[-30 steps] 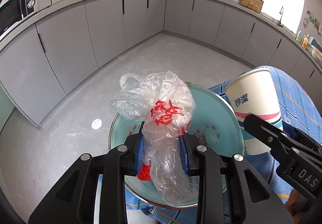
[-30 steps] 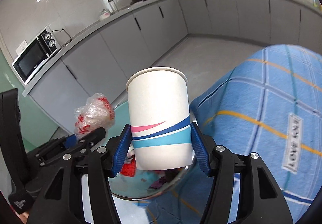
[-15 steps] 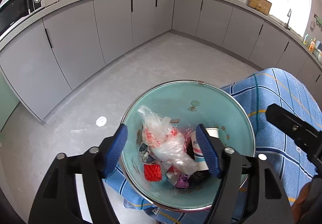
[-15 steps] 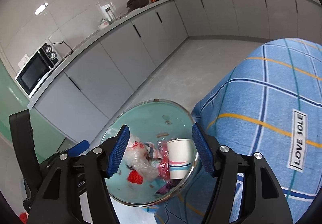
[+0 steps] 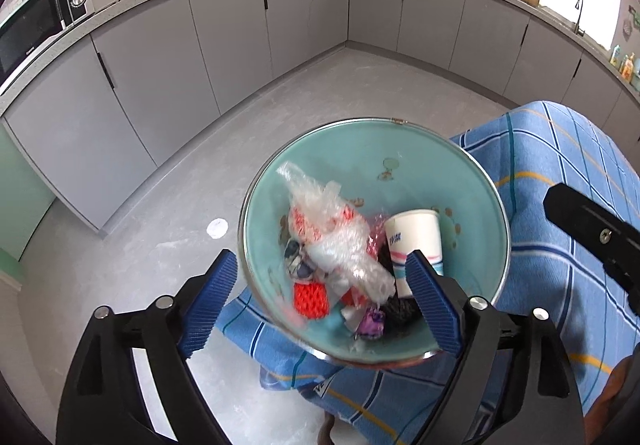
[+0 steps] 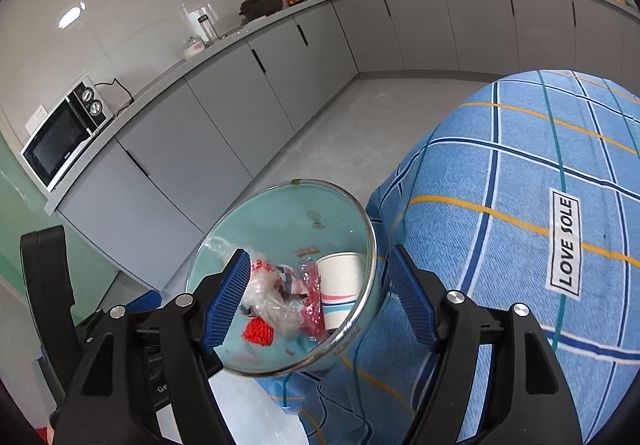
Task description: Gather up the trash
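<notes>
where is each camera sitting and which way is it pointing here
Left wrist view: sits on the left tongs, looks down and forward into the teal bowl of trash; its own open blue-padded fingers show, plus part of the right tool at the right edge.
Right wrist view: sits on the right tongs, looks from beside the blue checked cloth toward the bowl; its own open fingers and the left tool at the left edge show.
Shared: the bowl, paper cup, plastic bag, cloth, grey cabinets, microwave.
</notes>
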Demonstrator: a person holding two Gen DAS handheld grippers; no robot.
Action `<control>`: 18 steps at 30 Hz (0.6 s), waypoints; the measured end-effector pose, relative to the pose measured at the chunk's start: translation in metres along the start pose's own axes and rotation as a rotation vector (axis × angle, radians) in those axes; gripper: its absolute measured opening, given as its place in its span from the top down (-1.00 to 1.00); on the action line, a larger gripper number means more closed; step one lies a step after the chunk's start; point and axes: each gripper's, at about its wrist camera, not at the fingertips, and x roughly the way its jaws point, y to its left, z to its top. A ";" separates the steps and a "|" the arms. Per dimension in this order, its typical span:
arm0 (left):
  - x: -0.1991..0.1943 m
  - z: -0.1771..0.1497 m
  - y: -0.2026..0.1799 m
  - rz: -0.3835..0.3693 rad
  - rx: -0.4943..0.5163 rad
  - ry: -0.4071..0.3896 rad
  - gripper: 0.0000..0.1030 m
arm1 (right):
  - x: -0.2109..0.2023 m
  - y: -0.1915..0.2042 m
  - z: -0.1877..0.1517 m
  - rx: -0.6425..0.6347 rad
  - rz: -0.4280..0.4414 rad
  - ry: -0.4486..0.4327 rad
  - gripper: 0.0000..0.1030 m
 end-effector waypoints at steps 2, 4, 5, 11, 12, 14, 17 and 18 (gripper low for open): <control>-0.006 -0.005 0.003 0.007 -0.011 -0.002 -0.74 | -0.006 0.001 -0.003 -0.001 0.004 -0.008 -0.45; -0.015 -0.011 0.007 0.015 -0.022 -0.011 -0.76 | -0.014 0.002 -0.007 0.001 0.008 -0.022 -0.45; -0.021 -0.014 0.009 0.022 -0.025 -0.017 -0.76 | -0.019 0.003 -0.010 0.001 0.012 -0.026 -0.45; -0.051 -0.033 0.017 0.054 -0.040 -0.053 -0.82 | -0.044 0.009 -0.023 -0.028 0.019 -0.050 -0.46; -0.058 -0.037 0.018 0.058 -0.042 -0.065 -0.82 | -0.049 0.009 -0.027 -0.035 0.022 -0.057 -0.46; -0.070 -0.041 0.019 0.068 -0.044 -0.090 -0.83 | -0.060 0.012 -0.031 -0.050 0.020 -0.073 -0.46; -0.088 -0.044 0.020 0.078 -0.045 -0.139 -0.84 | -0.074 0.018 -0.033 -0.061 0.023 -0.095 -0.49; -0.094 -0.044 0.019 0.080 -0.042 -0.156 -0.85 | -0.080 0.020 -0.034 -0.067 0.022 -0.107 -0.52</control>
